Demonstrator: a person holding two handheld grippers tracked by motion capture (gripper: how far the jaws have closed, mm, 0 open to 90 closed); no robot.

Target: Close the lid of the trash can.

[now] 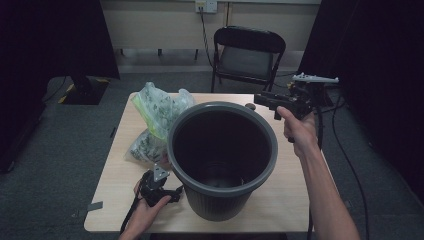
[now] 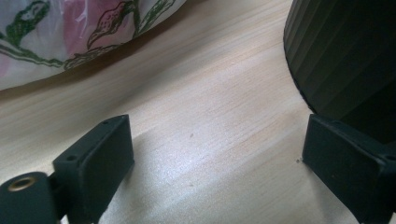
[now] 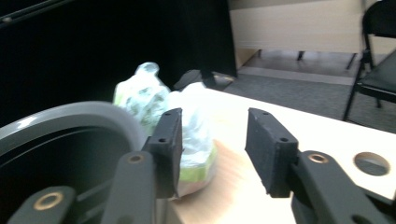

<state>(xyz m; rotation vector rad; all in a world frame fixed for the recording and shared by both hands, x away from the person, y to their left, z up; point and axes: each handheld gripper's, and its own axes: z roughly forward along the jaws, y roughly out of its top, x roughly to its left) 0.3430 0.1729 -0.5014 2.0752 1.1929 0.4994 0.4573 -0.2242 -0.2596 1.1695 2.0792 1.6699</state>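
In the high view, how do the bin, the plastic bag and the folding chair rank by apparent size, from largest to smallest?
1. The grey bin, clearly largest.
2 and 3. The plastic bag and the folding chair look alike in size; the chair stands farther from the camera, so I do not rank them.

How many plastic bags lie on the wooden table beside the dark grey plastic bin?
1. A translucent plastic bag with green print lies on the wooden table, left of the dark grey plastic bin. Another could be hidden behind it.
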